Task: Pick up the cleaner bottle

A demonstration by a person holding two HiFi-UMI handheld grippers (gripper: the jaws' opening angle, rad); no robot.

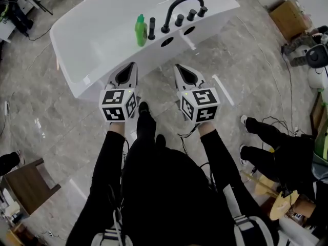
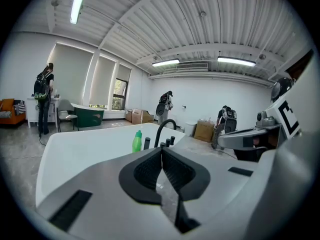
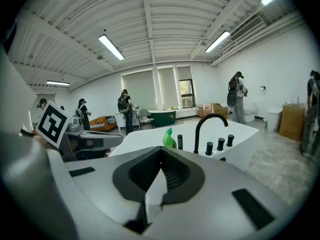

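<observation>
The grey left gripper (image 1: 133, 65) and right gripper (image 1: 178, 66) are held clenched and empty, short of the white bathtub (image 1: 215, 6). On its rim, beside the black arched faucet (image 1: 177, 9), the small green plastic cleaner bottle (image 1: 141, 31) stands upright. It is judged light, smooth and slightly squashy, and is best gripped mid-body.

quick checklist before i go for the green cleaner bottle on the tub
1. Is the cleaner bottle upright on the bathtub rim, beside the faucet: ok.
2. Are the left gripper jaws open for a grasp: not ok, shut and empty.
3. Are the right gripper jaws open: not ok, shut and empty.
4. Are the grippers at the bottle: not ok, both are short of it.
5. Is there room for a jaw between the bottle and the black post close beside it: cannot tell.
</observation>
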